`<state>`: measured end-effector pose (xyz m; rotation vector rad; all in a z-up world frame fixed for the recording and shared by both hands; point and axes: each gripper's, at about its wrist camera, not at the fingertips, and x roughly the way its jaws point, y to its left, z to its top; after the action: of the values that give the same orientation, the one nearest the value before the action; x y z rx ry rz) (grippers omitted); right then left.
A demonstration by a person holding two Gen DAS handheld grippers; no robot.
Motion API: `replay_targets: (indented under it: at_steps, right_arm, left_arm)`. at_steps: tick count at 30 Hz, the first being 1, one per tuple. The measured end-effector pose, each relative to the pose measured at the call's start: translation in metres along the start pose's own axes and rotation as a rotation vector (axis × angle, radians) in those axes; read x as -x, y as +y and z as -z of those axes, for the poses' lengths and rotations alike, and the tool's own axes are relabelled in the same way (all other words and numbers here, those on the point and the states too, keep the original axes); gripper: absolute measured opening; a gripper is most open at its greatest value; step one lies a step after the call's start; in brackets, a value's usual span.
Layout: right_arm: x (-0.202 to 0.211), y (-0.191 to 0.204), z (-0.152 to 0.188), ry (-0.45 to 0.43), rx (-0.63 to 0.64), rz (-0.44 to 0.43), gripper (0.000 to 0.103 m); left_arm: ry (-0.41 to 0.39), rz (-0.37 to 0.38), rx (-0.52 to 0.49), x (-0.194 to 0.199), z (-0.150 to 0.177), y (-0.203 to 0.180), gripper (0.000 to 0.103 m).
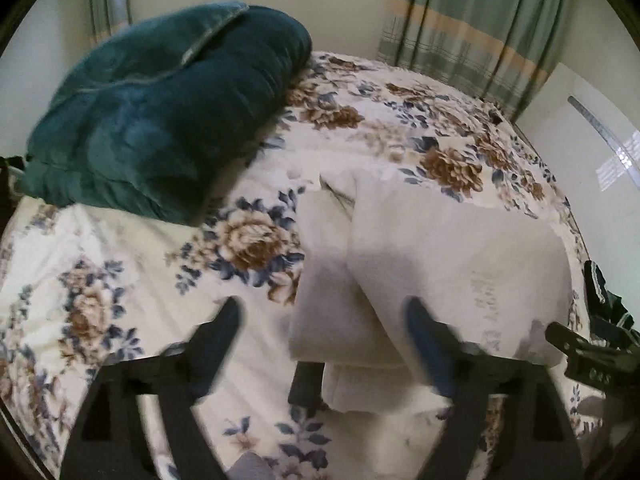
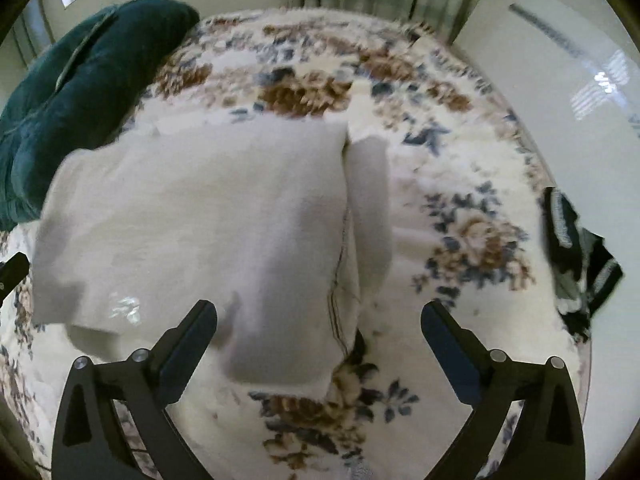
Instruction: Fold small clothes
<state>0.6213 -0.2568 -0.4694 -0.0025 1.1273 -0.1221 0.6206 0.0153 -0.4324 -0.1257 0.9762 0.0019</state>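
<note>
A white garment (image 1: 448, 264) lies partly folded on the floral bedspread (image 1: 132, 264). It also fills the middle of the right wrist view (image 2: 208, 216), with a folded flap (image 2: 370, 200) on its right side. My left gripper (image 1: 324, 312) is open just above the garment's near left edge, holding nothing. My right gripper (image 2: 320, 316) is open above the garment's near right edge, holding nothing. The right gripper also shows at the right edge of the left wrist view (image 1: 588, 356).
A dark teal folded blanket (image 1: 160, 108) lies at the back left of the bed. A dark striped garment (image 2: 576, 256) lies at the bed's right edge. Curtains (image 1: 472, 28) hang behind. A white wardrobe (image 2: 560, 72) stands to the right.
</note>
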Motion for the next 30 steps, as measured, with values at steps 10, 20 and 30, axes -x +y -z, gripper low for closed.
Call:
replay_targets:
  at_steps: [10,20,30]
  right_arm:
    - [0.146,-0.008,0.037,-0.110,-0.042,0.052,0.103]
    - [0.319,-0.024,0.101,-0.222,-0.029,0.073,0.103]
    - [0.471,-0.047,0.155,-0.341,-0.021,0.068,0.103]
  left_arm:
    - [0.000,-0.060,-0.077,0.107,0.016,-0.034,0.103]
    - [-0.076,-0.052,-0.102,0.261,0.054,-0.059,0.103]
    - [-0.118,-0.043,-0.098,0.377,0.081,-0.070,0.103]
